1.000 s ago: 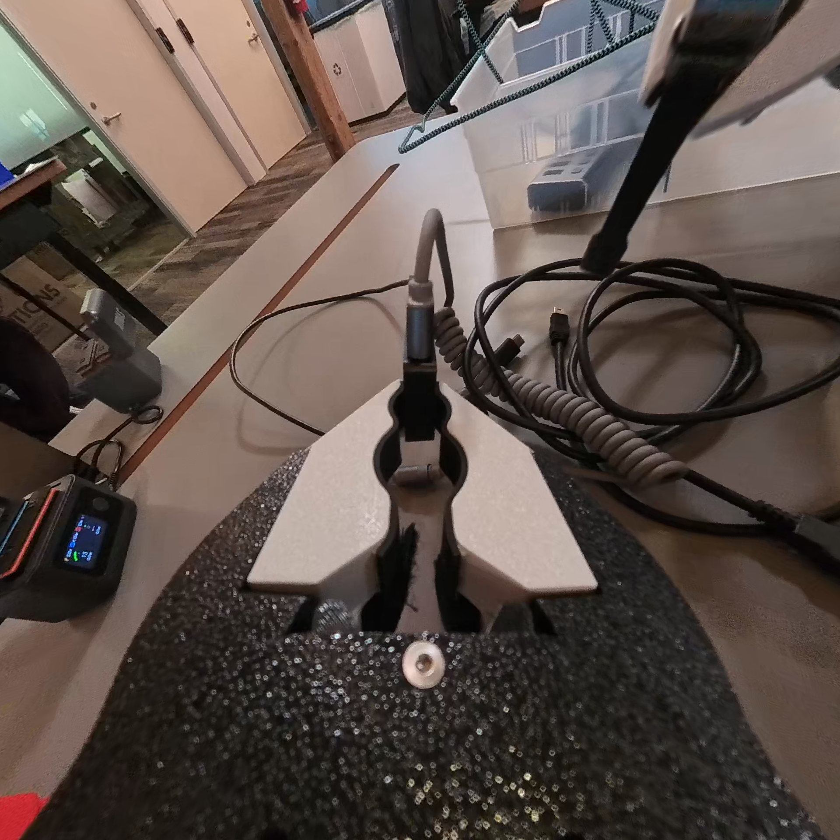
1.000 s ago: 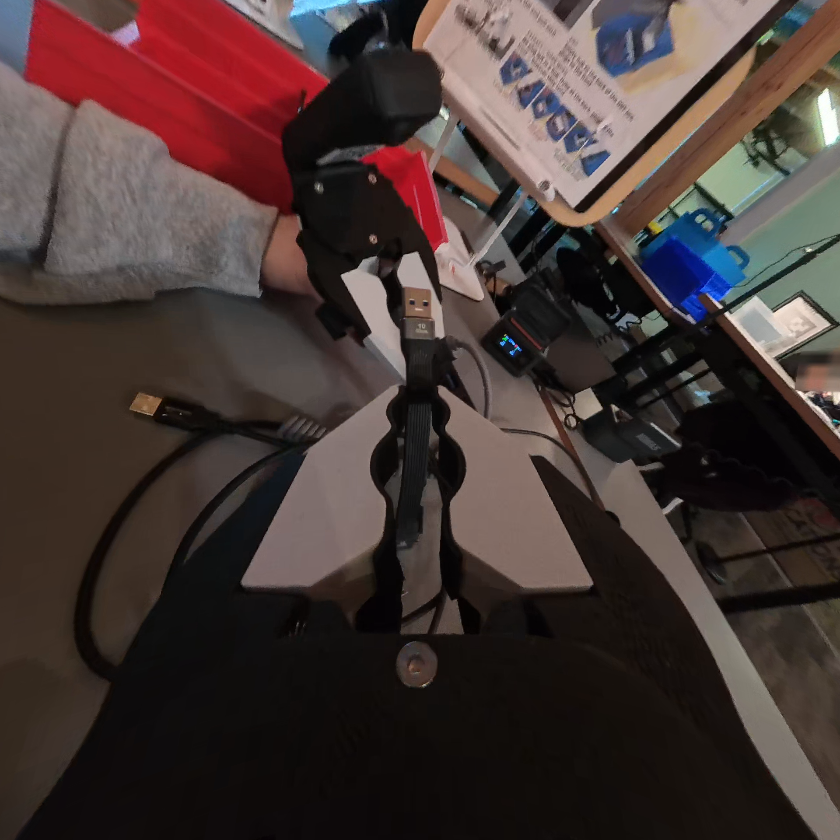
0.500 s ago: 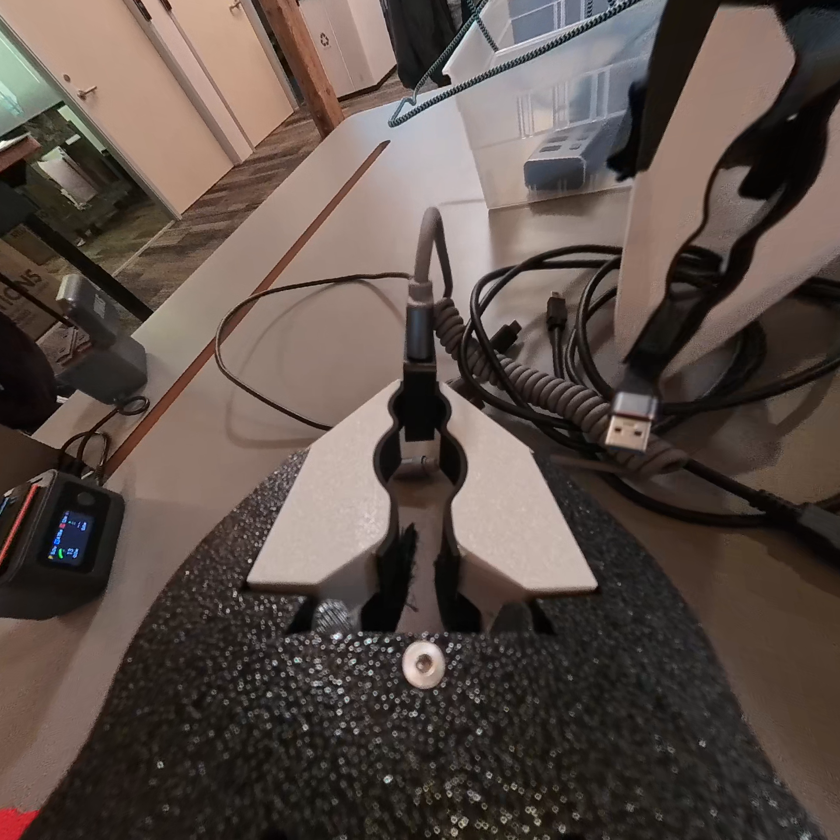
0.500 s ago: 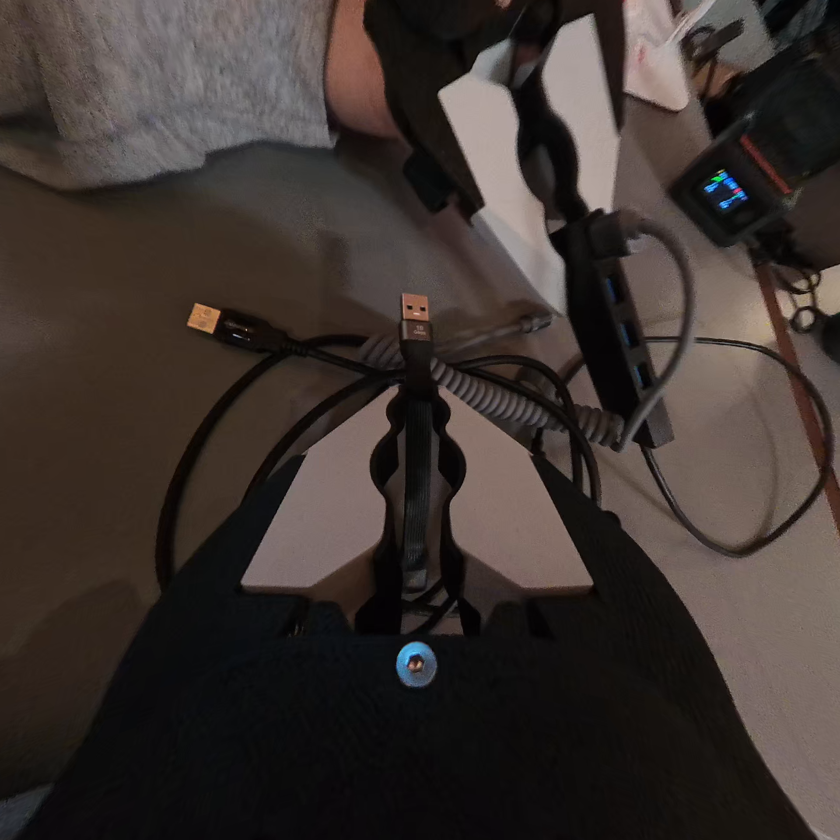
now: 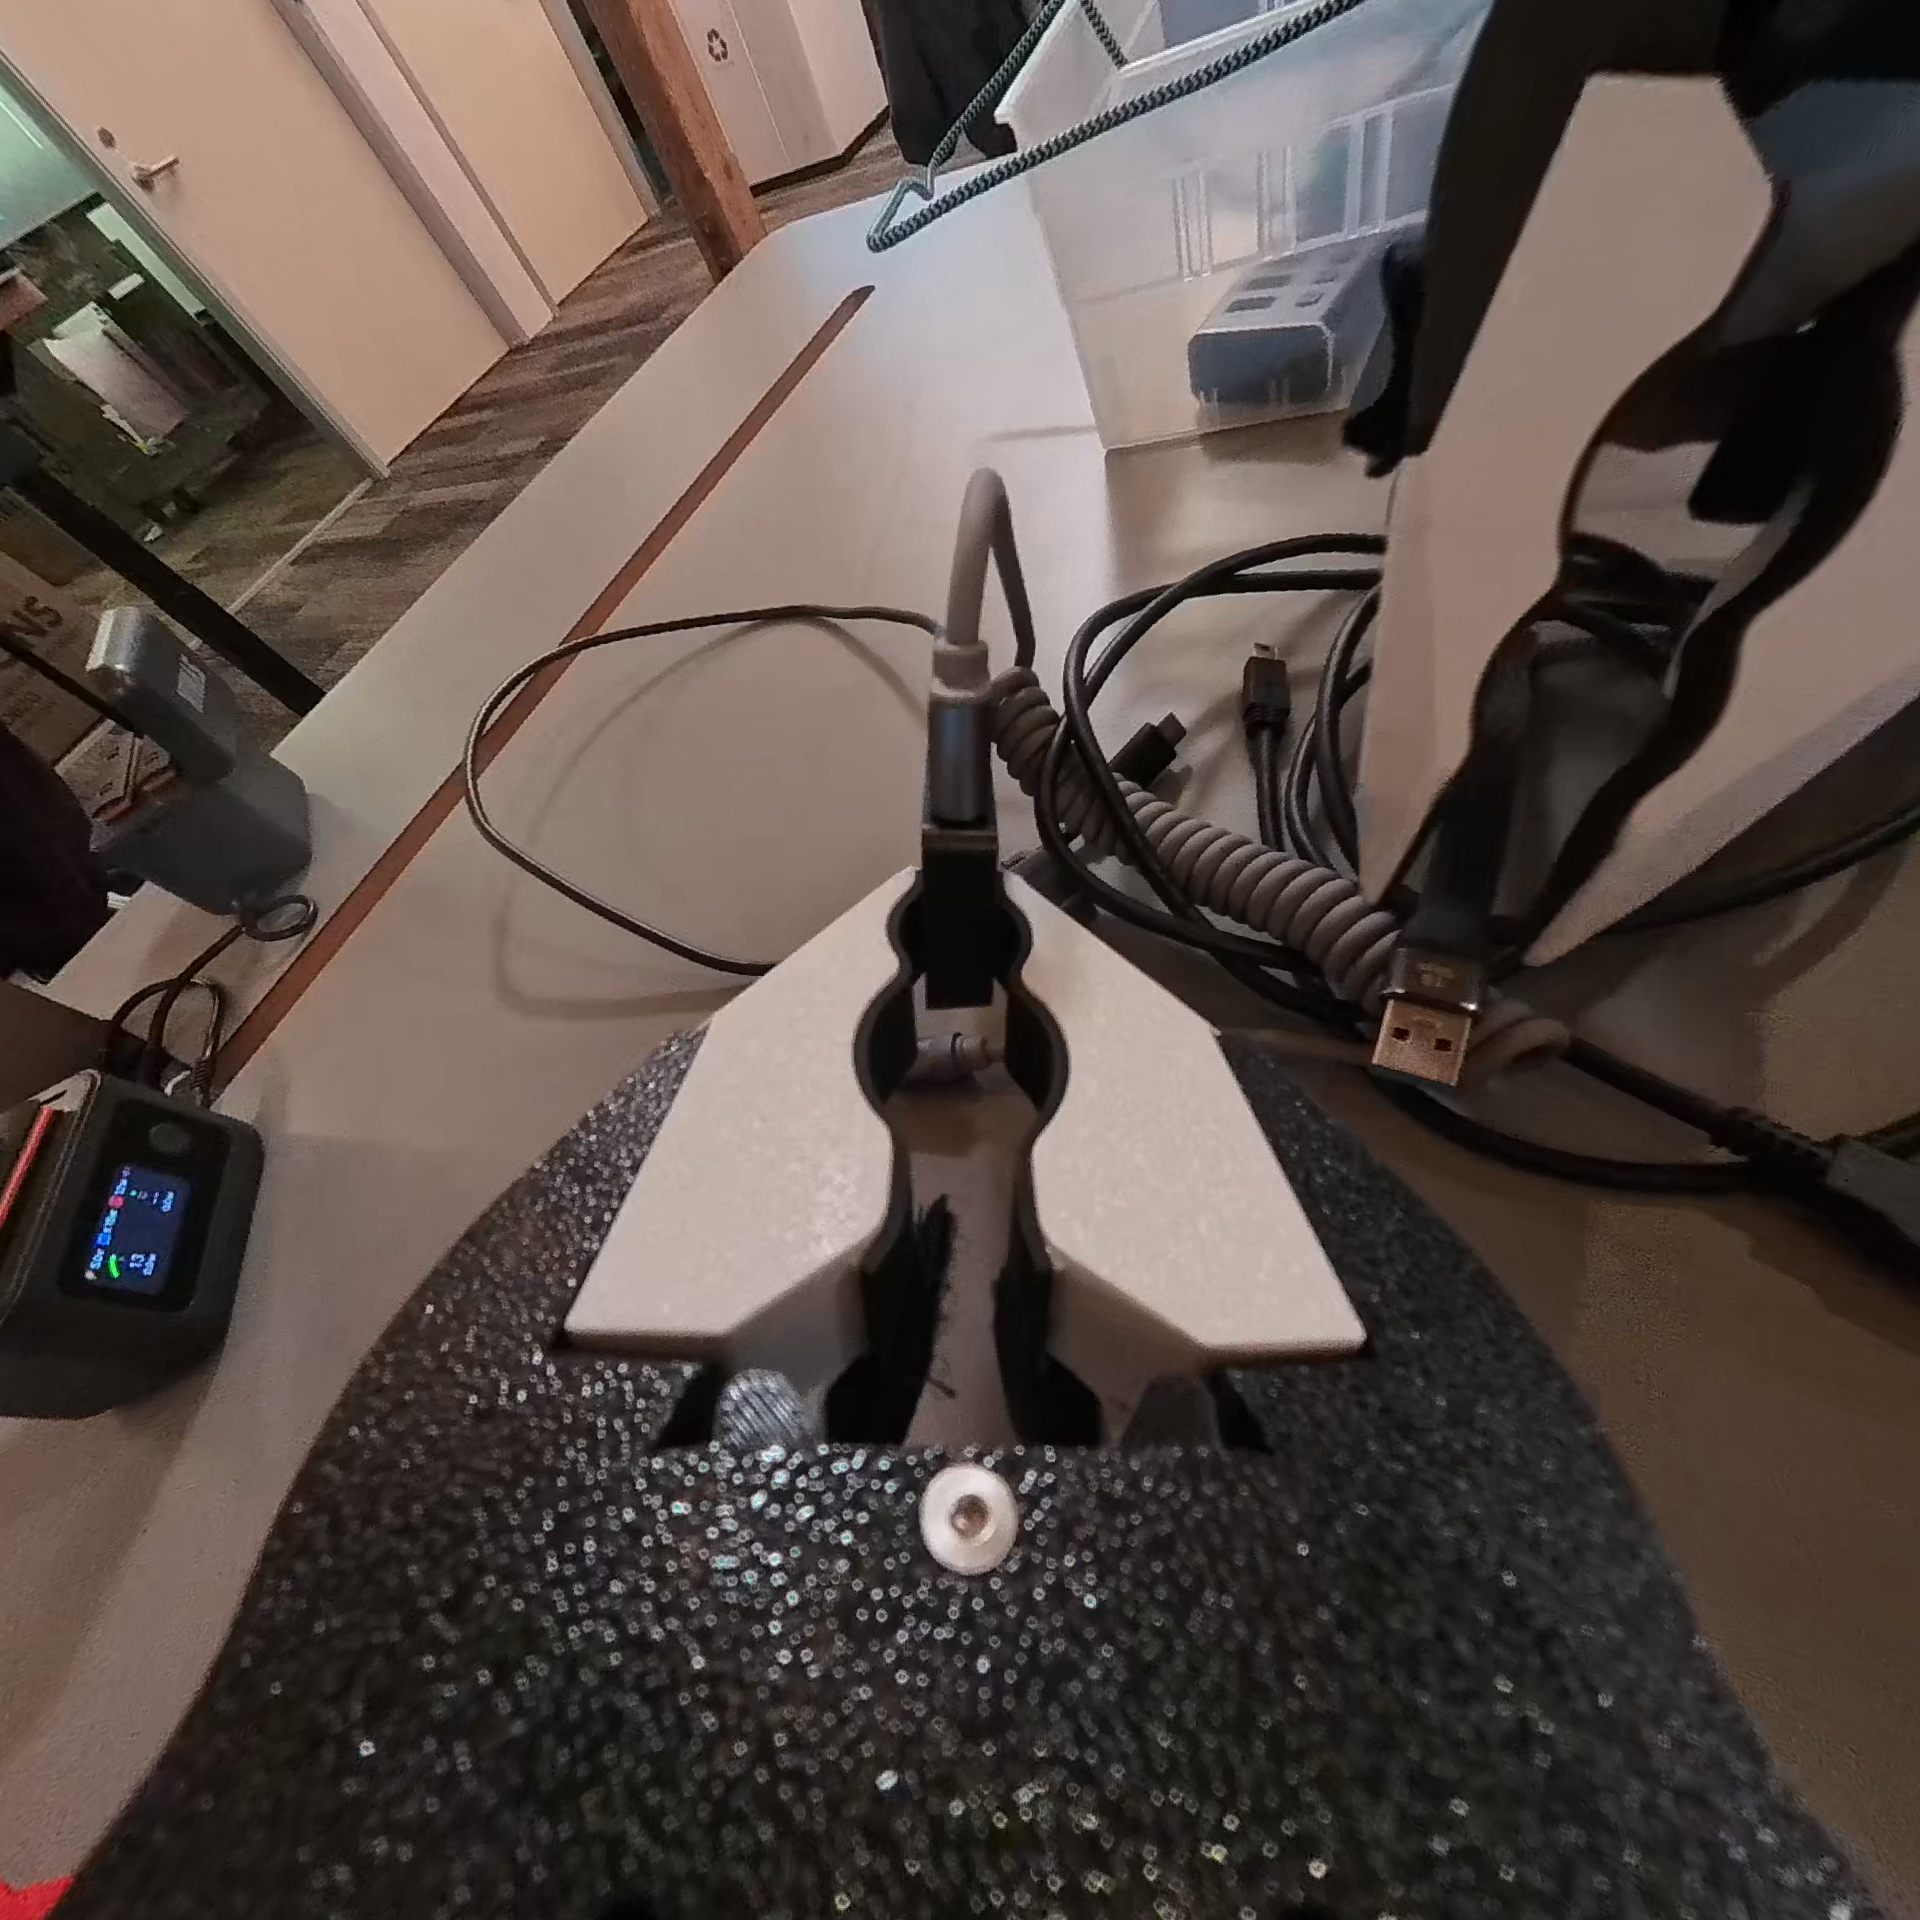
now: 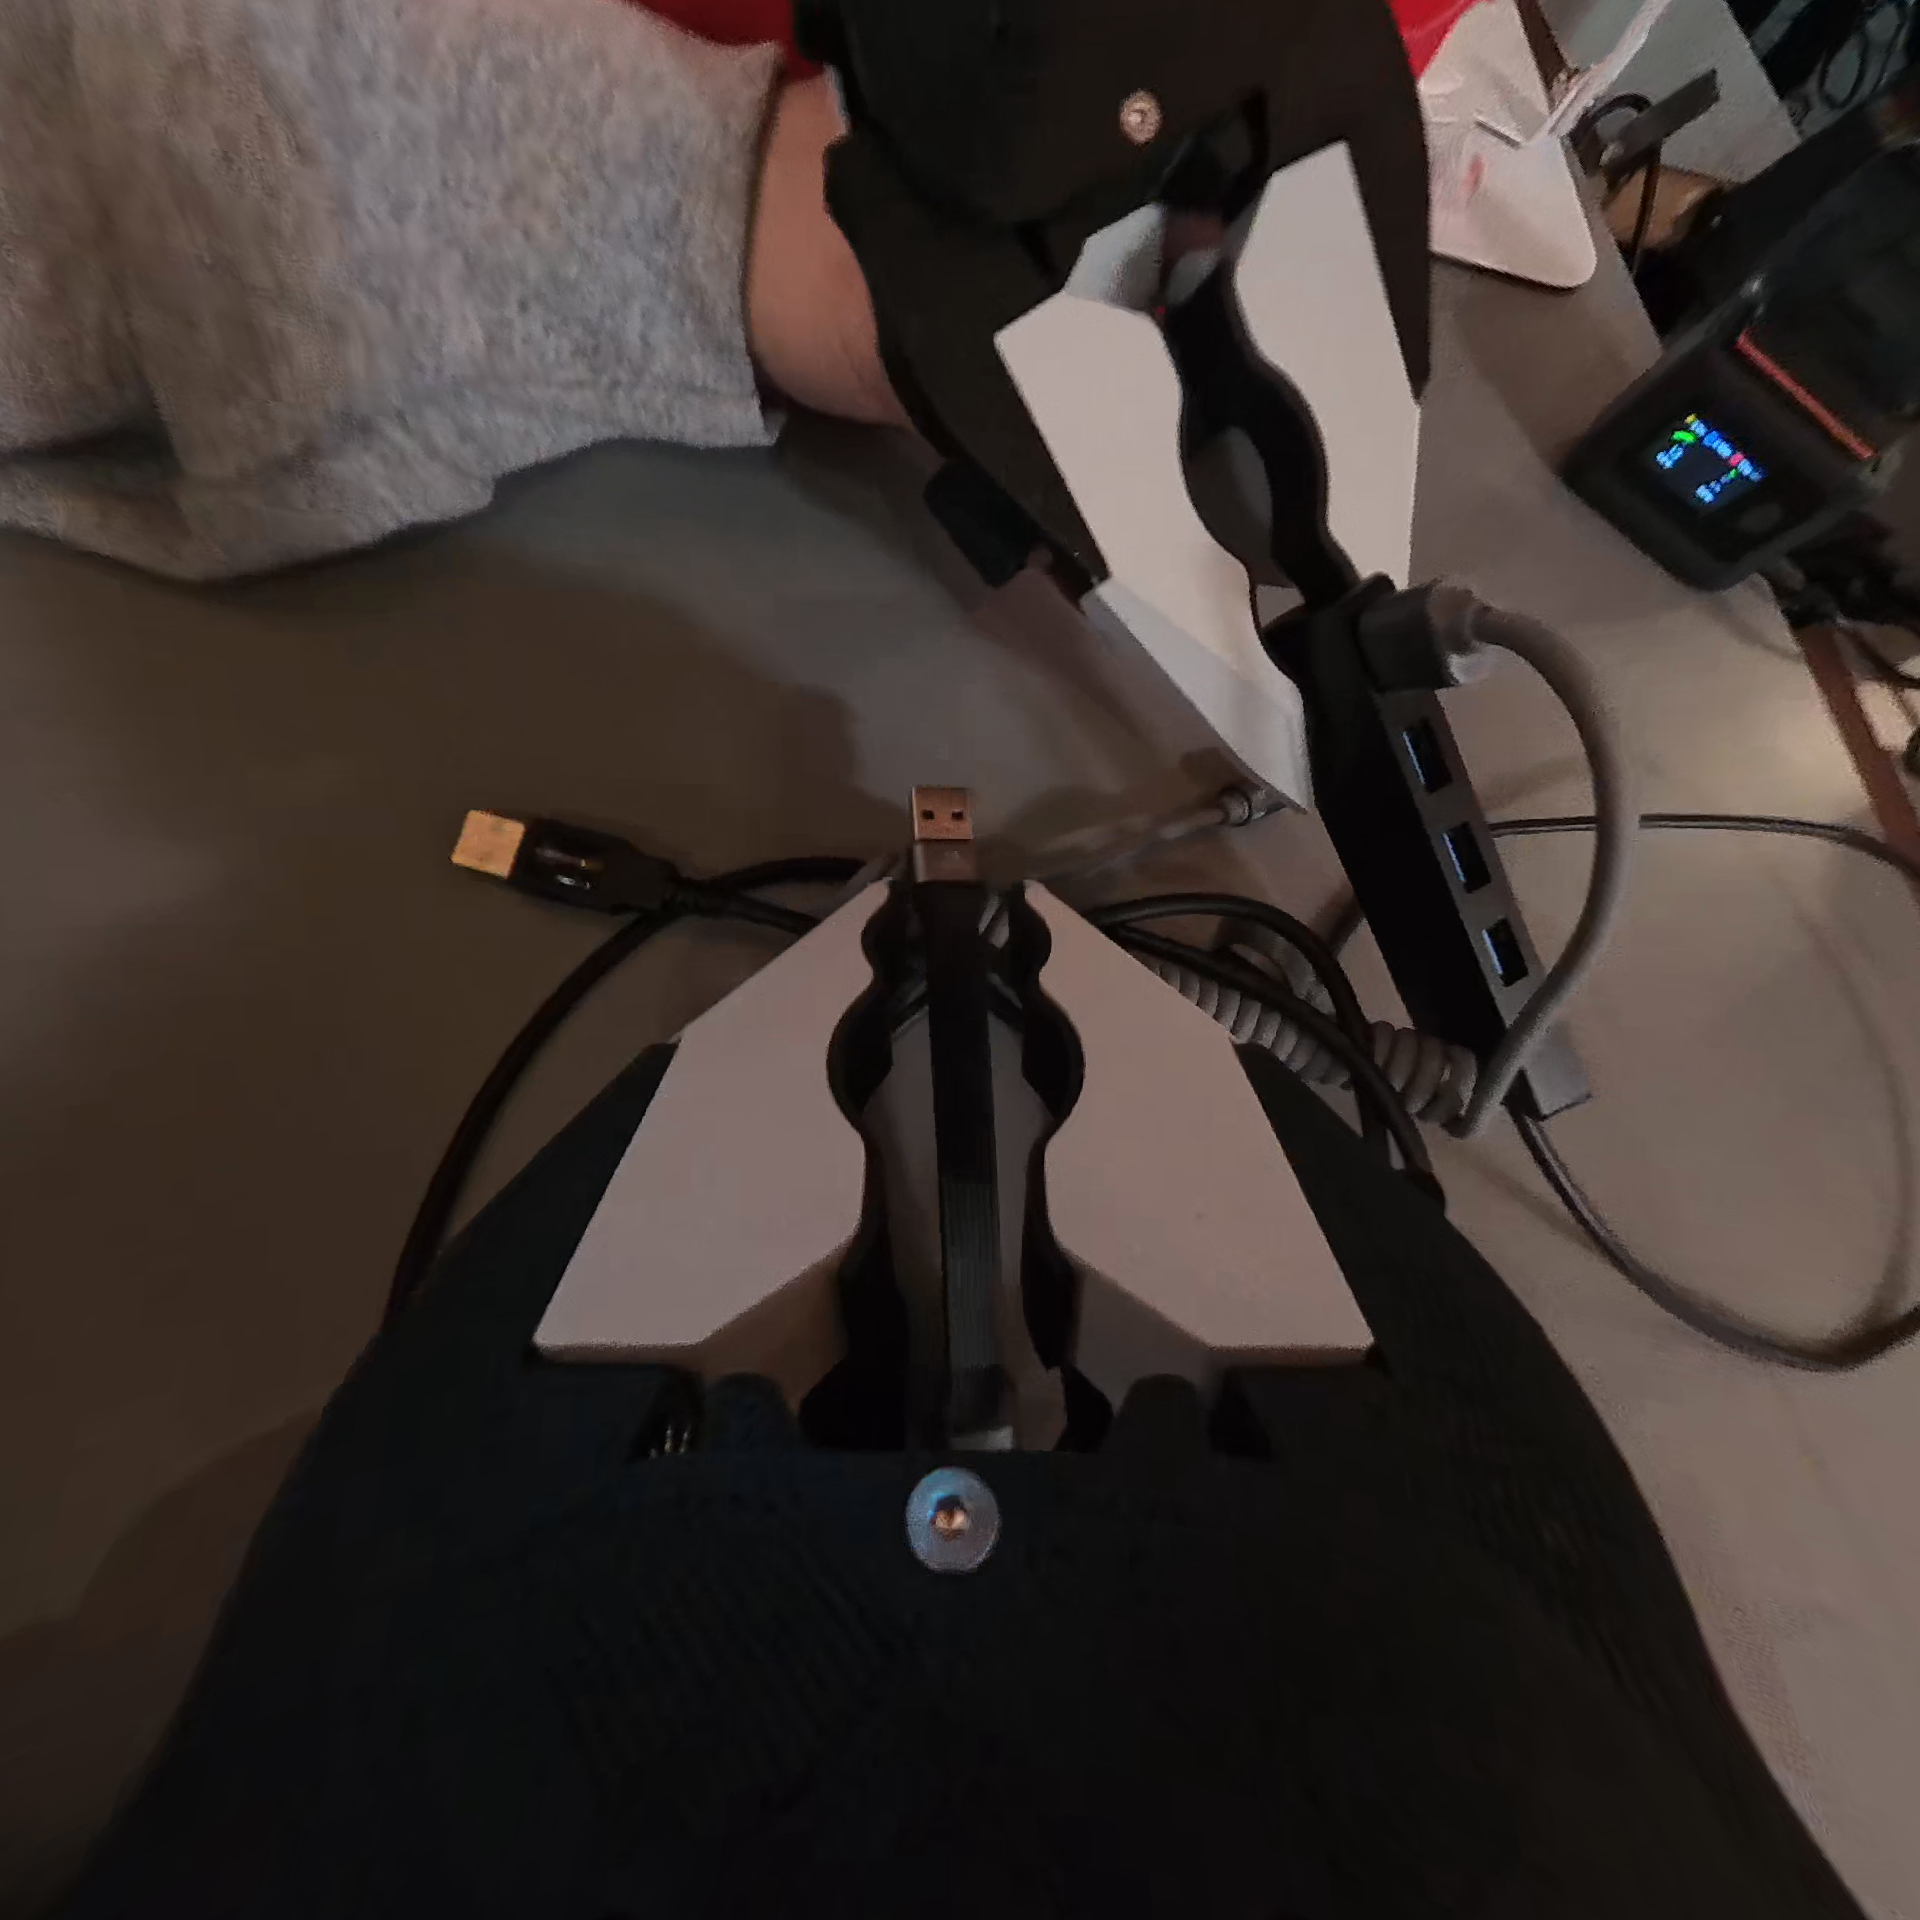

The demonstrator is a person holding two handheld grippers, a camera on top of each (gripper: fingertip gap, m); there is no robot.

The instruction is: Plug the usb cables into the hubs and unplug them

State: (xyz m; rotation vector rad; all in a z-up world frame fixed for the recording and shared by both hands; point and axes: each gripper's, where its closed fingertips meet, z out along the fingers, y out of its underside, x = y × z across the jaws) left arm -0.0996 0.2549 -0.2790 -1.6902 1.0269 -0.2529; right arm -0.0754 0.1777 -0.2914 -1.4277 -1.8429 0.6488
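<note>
My right gripper pinches the flat black cable, its USB plug jutting straight past my fingertips. My left gripper clamps the hub by one end. The hub lies off to the plug's right, long axis roughly parallel to it, blue ports facing away. Plug must swing round to meet them.

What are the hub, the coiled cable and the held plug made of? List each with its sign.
Hub: probably dark matte plastic or metal; dull sheen.
Coiled cable: likely grey rubbery sleeve; soft matte coils.
Plug in the right gripper: metal shell; shiny.
</note>
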